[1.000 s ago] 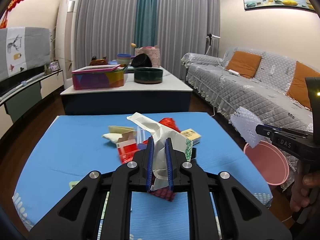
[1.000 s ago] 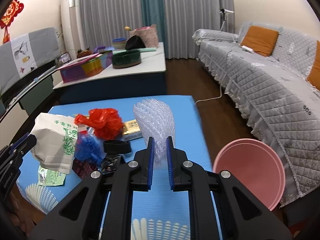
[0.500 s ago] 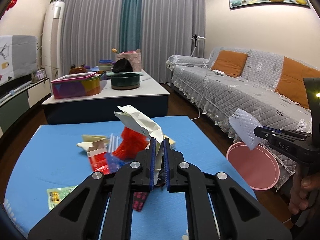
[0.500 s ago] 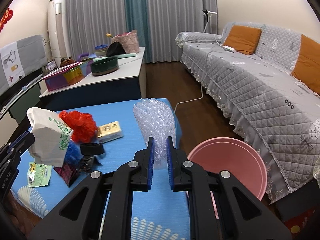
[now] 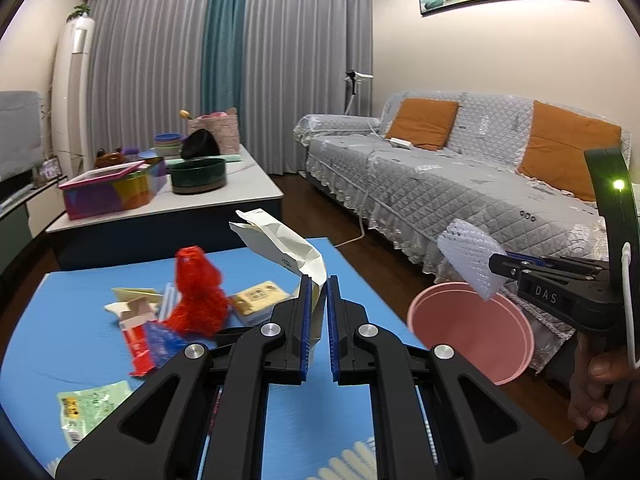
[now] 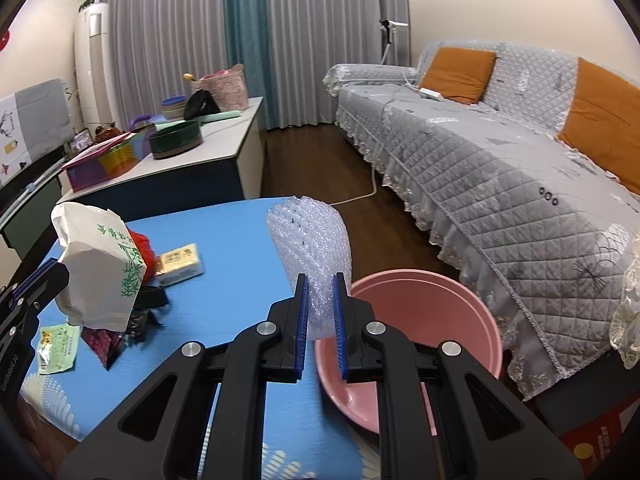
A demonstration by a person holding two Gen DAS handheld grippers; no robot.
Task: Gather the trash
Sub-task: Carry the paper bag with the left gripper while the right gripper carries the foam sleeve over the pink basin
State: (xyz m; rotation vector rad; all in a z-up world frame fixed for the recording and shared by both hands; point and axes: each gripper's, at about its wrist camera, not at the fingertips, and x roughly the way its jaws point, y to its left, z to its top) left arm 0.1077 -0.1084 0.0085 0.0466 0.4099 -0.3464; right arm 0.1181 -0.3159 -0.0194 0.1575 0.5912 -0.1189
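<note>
Where my left wrist view centres, left gripper (image 5: pixel 319 290): jaws clamped on white paper bag (image 5: pixel 280 240); red plastic bag (image 5: pixel 198 294) left of centre on blue tabletop (image 5: pixel 60 320); pink basin (image 5: pixel 472 332) lower right. Right wrist view: right gripper (image 6: pixel 320 300), jaws clamped on bubble wrap (image 6: pixel 310 240) at centre, basin just right beneath; the paper bag hangs at left.

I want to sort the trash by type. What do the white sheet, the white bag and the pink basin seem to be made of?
White sheet: looks like clear plastic bubble wrap, glossy, with rows of small bubbles.
White bag: probably paper, matte, with sharp creases and green print.
Pink basin: likely hard plastic, smooth, one even colour, with a thin rim.
</note>
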